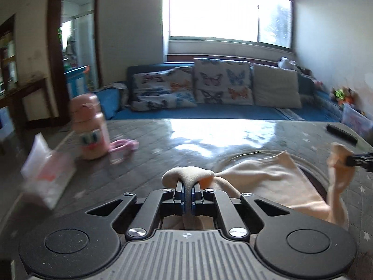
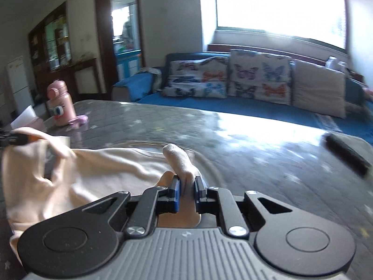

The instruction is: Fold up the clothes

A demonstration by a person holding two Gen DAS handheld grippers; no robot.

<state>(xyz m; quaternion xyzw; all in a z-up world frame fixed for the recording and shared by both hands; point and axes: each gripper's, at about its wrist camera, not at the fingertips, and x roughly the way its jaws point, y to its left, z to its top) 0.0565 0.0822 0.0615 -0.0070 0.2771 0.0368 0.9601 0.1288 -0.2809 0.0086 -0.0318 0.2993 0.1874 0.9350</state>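
A cream garment (image 1: 275, 182) lies partly on the grey table (image 1: 186, 144), lifted at two corners. My left gripper (image 1: 188, 185) is shut on one bunched corner, which bulges over the fingertips. The right gripper (image 1: 356, 159) shows at the right edge of the left wrist view, pinching another hanging corner. In the right wrist view the right gripper (image 2: 186, 182) is shut on a fold of the cream garment (image 2: 98, 175), a nub of cloth sticking up between the pads. The left gripper (image 2: 14, 138) enters at the left edge there, holding its corner.
A pink bottle (image 1: 89, 128) with a pink cord beside it and a white tissue pack (image 1: 46, 175) stand at the table's left. A black remote (image 2: 347, 154) lies at the right. A blue sofa (image 1: 209, 112) with butterfly cushions runs behind the table under a bright window.
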